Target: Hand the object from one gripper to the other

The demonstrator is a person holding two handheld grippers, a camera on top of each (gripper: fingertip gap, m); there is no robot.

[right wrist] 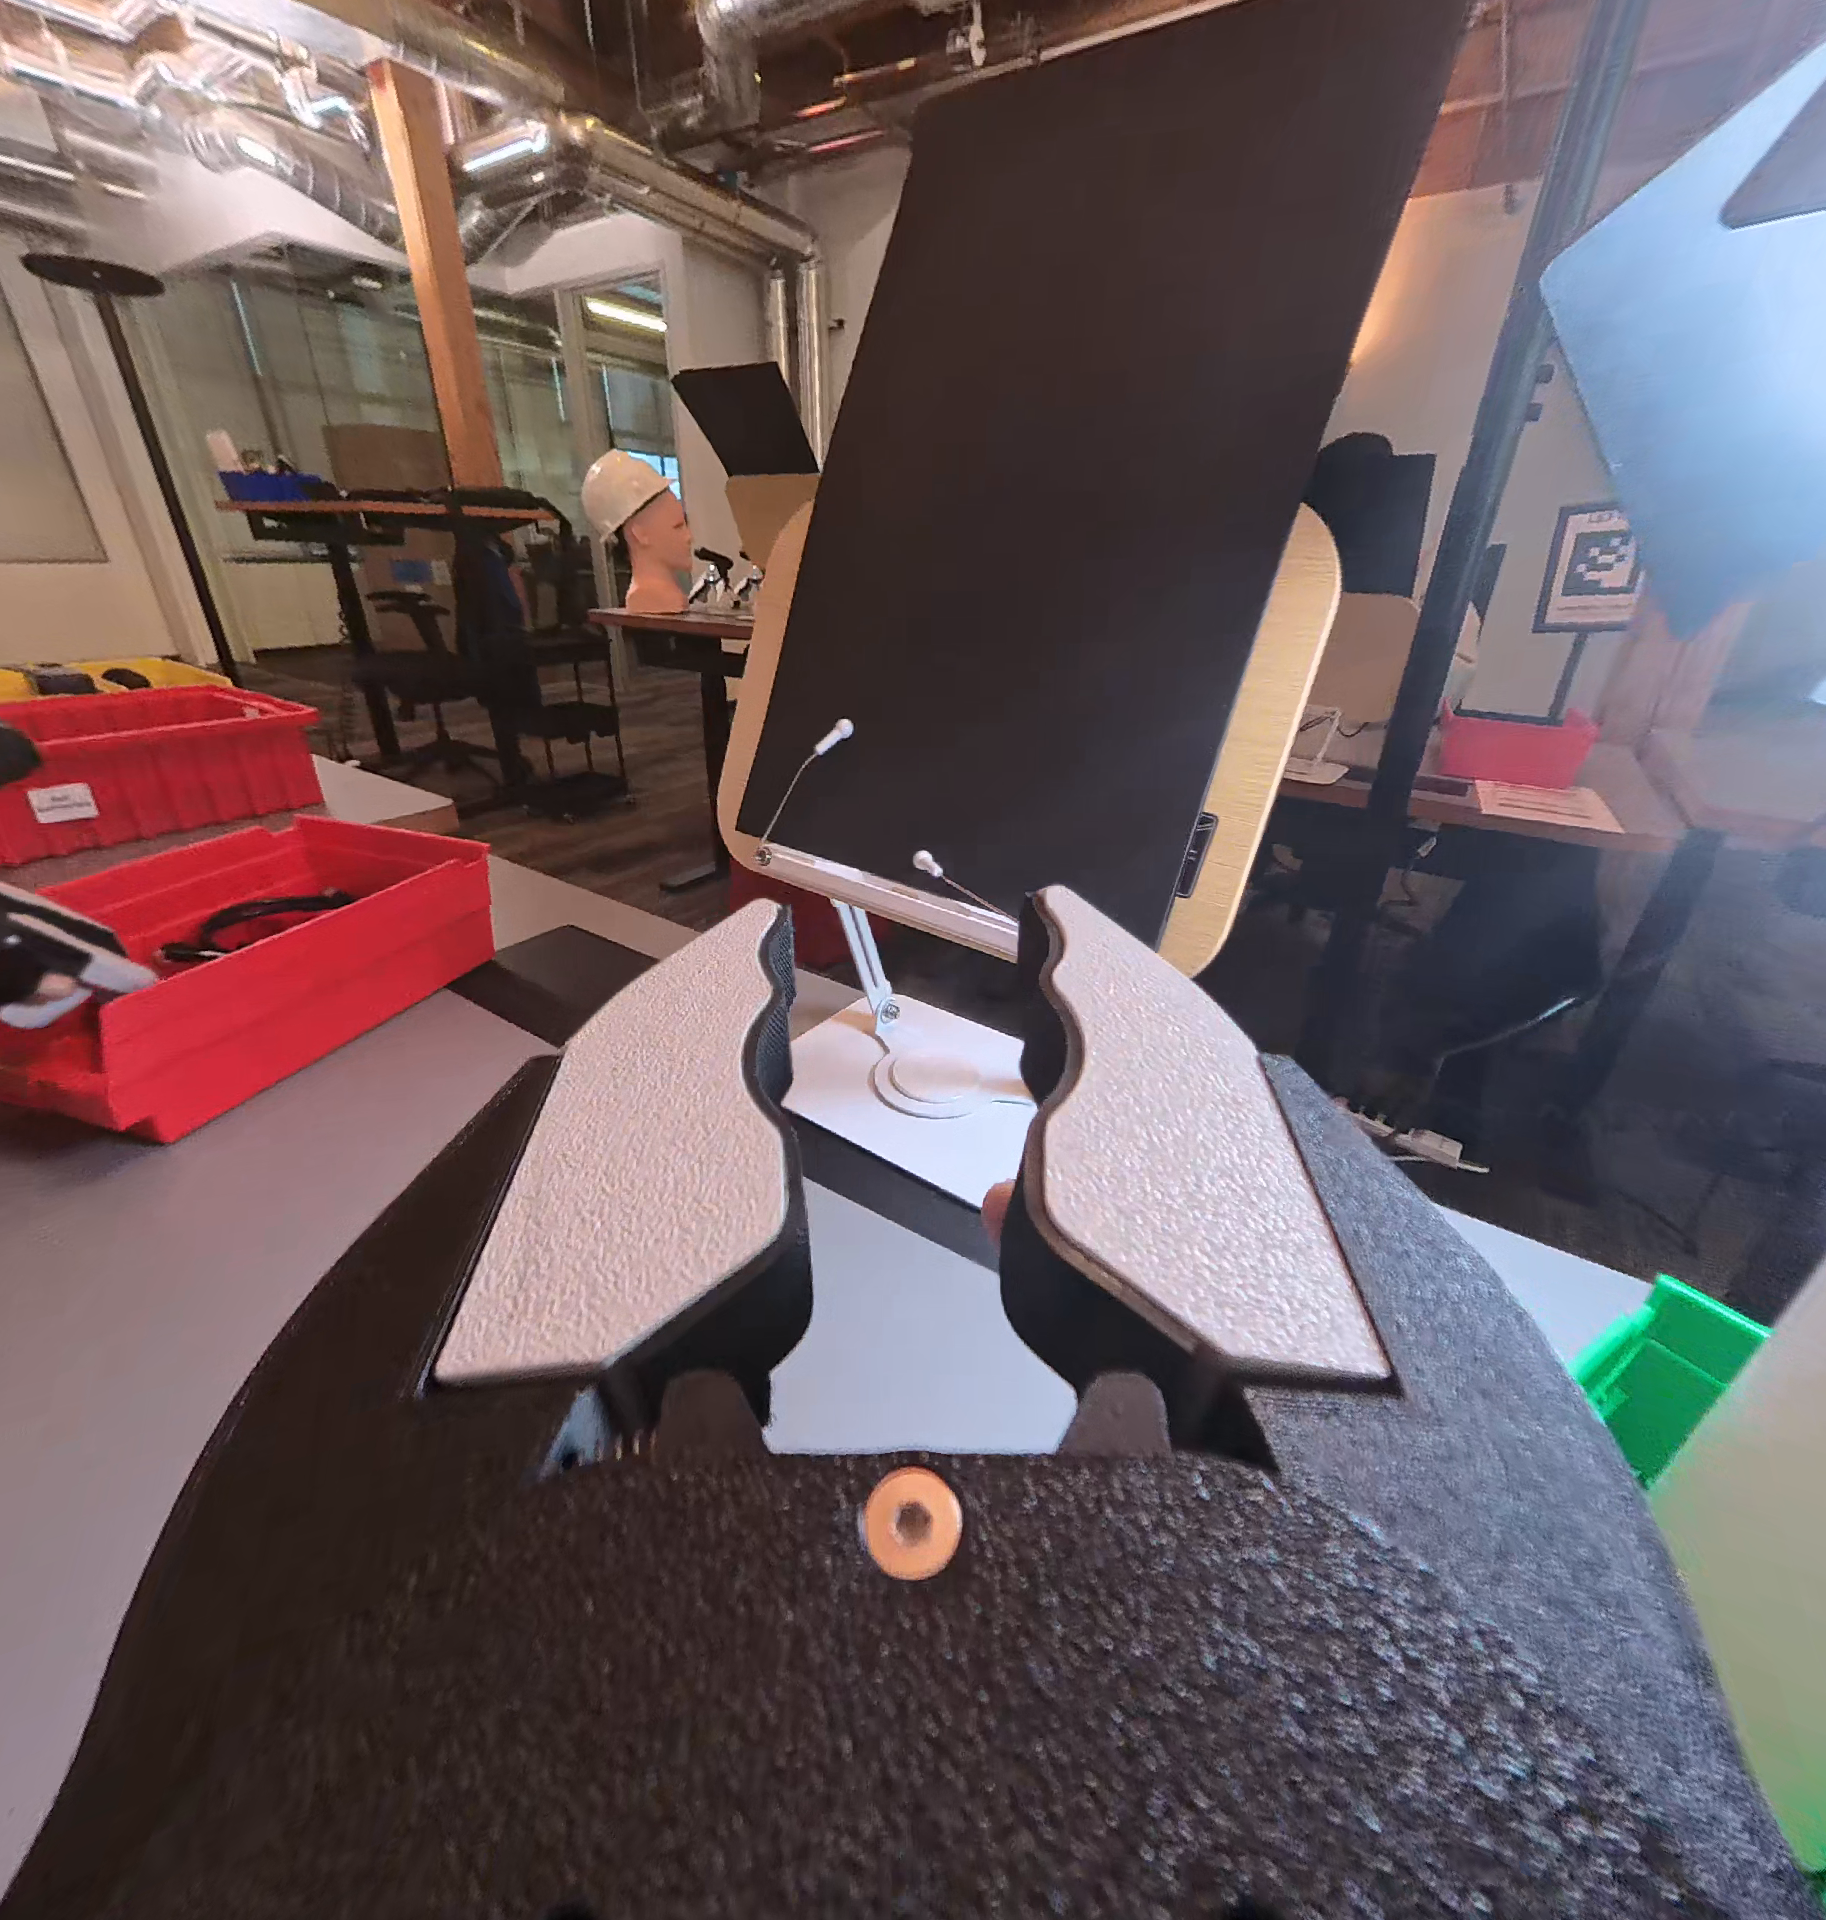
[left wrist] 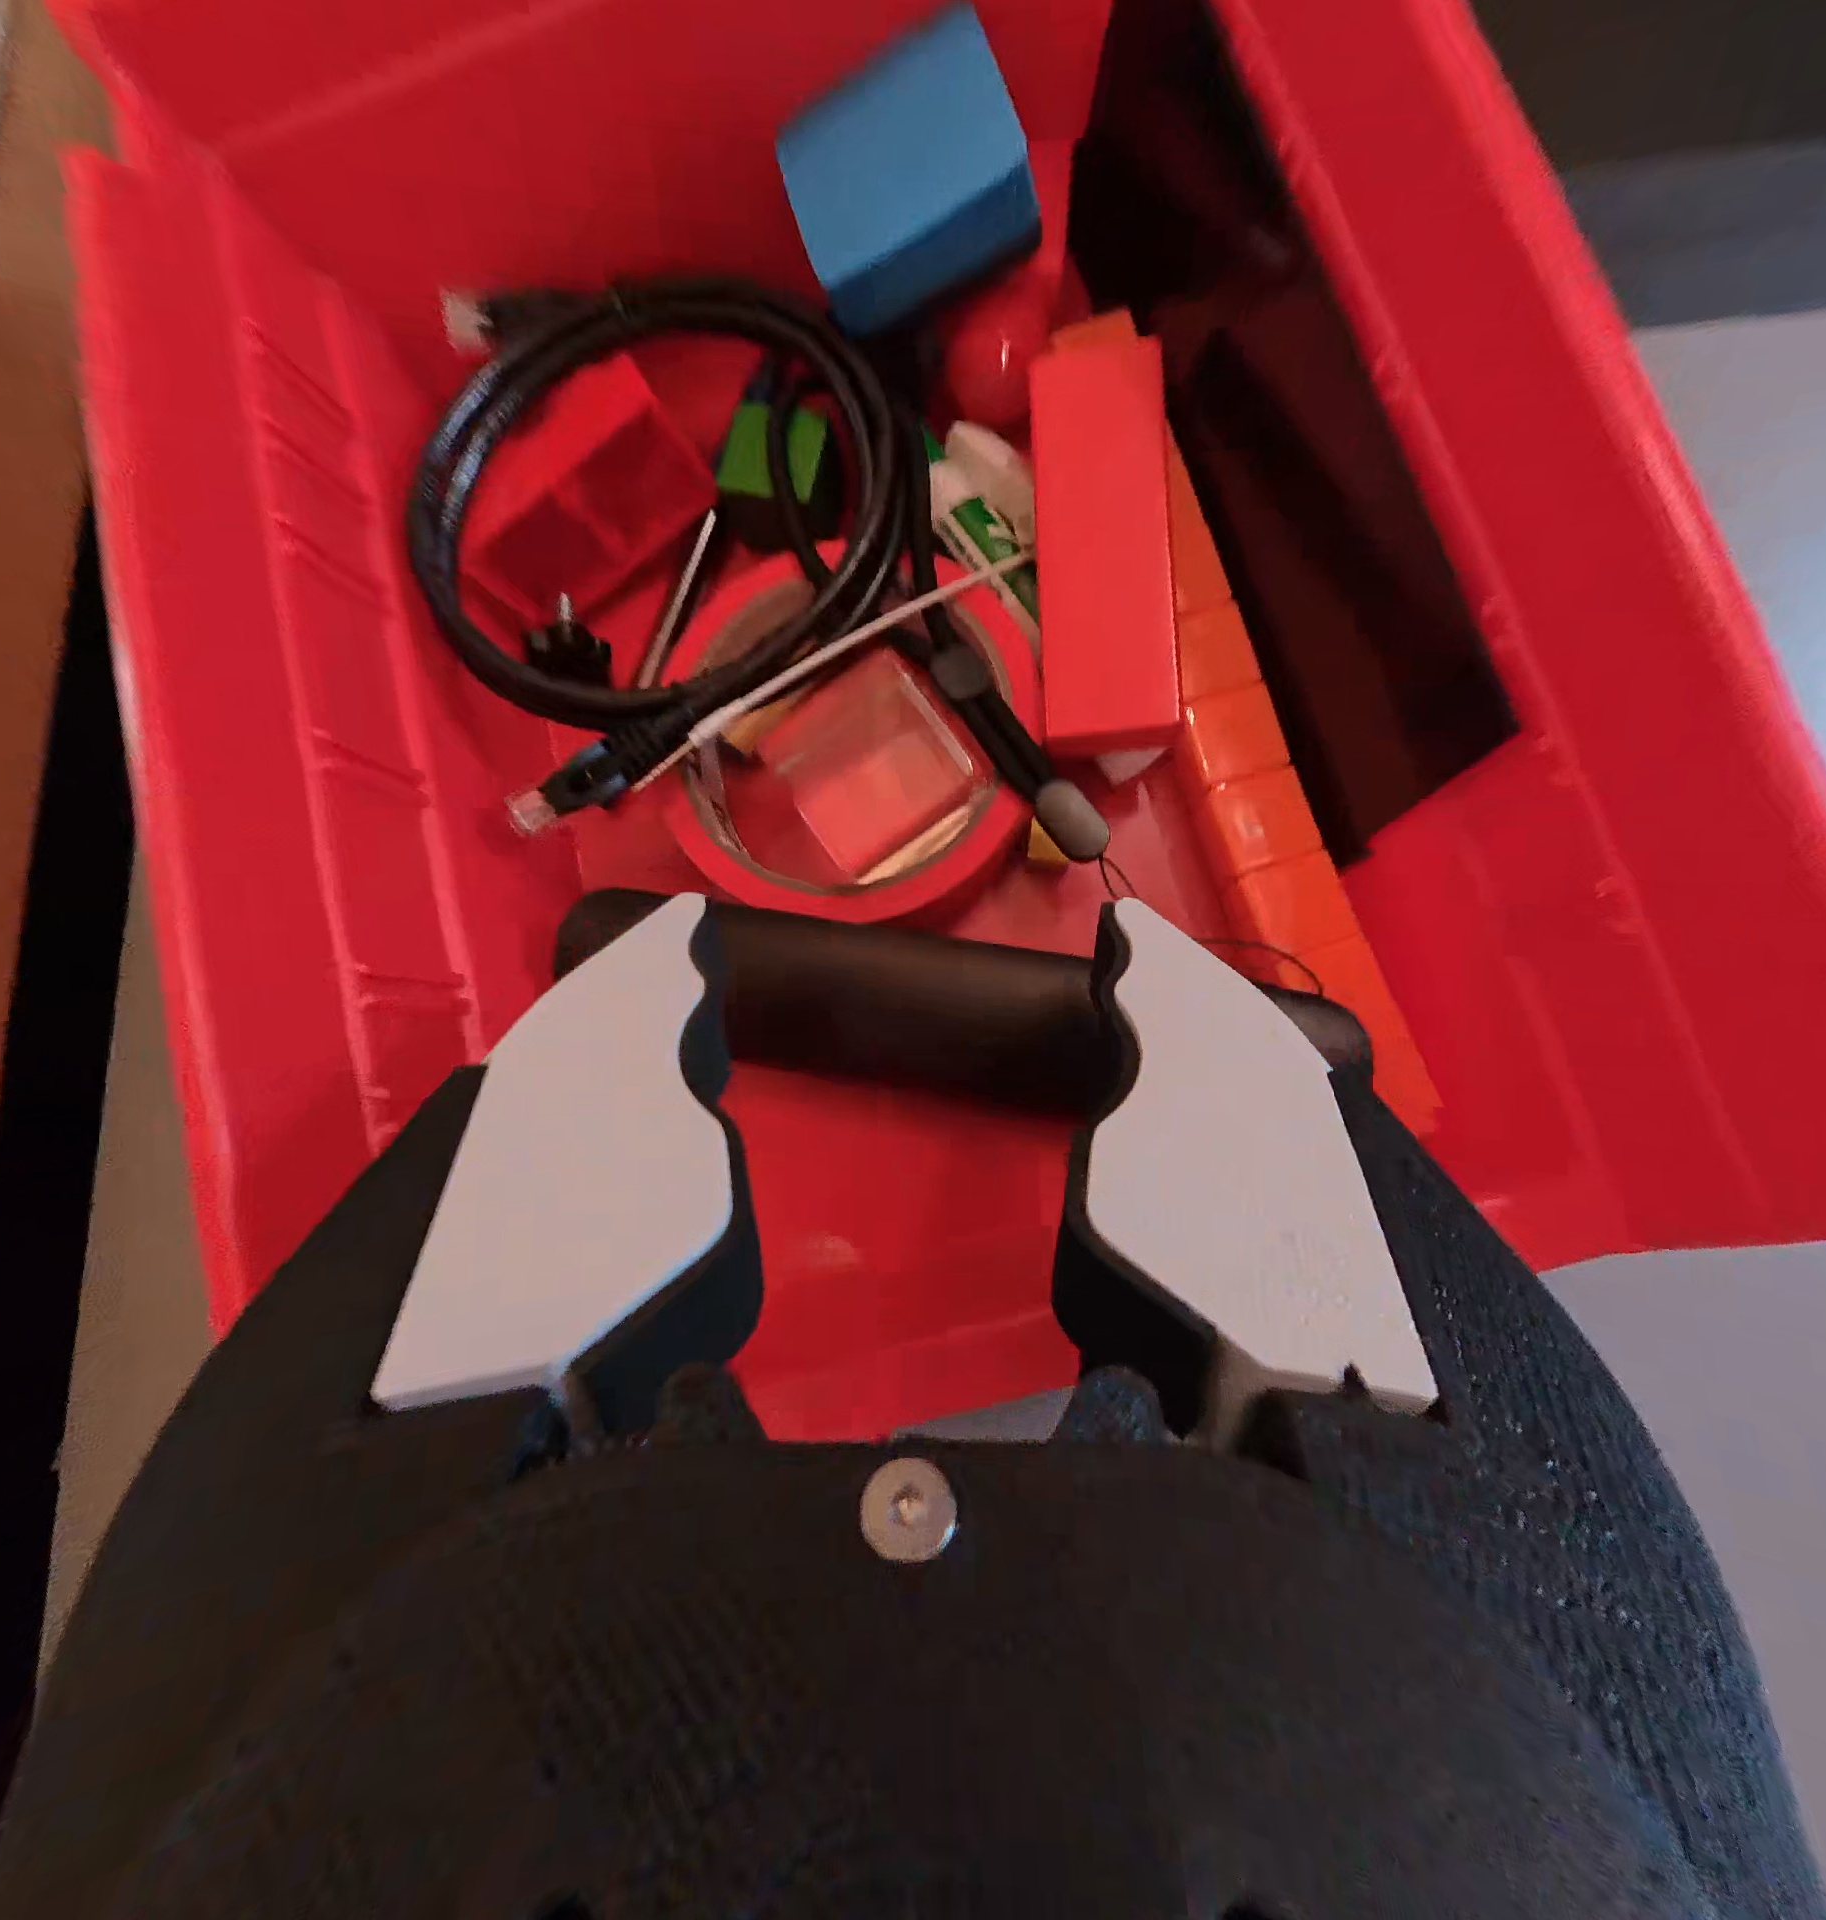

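Black and cylindrical, the object (left wrist: 909, 1013) is sitting crosswise at centre frame between the left gripper (left wrist: 904, 997)'s fingertips, seemingly clamped for lifting out of the cluttered red bin (left wrist: 296, 644), while the right gripper (right wrist: 904, 997) is waiting parted and empty above the grey table (right wrist: 109, 1247), likely ready to receive.

Left gripper (left wrist: 909, 997) over red bin (left wrist: 296, 727), fingers (left wrist: 597, 1122) apart, black cylinder (left wrist: 909, 1013) spanning crosswise between fingertips, touching both inner faces. Beyond in bin: red tape roll (left wrist: 847, 883) with clear cube (left wrist: 867, 769) inside, coiled black cable (left wrist: 660, 499), blue block (left wrist: 909, 177), long red block (left wrist: 1101, 540), orange strip (left wrist: 1262, 810) alongside, black tray (left wrist: 1304, 499) against bin's right wall.
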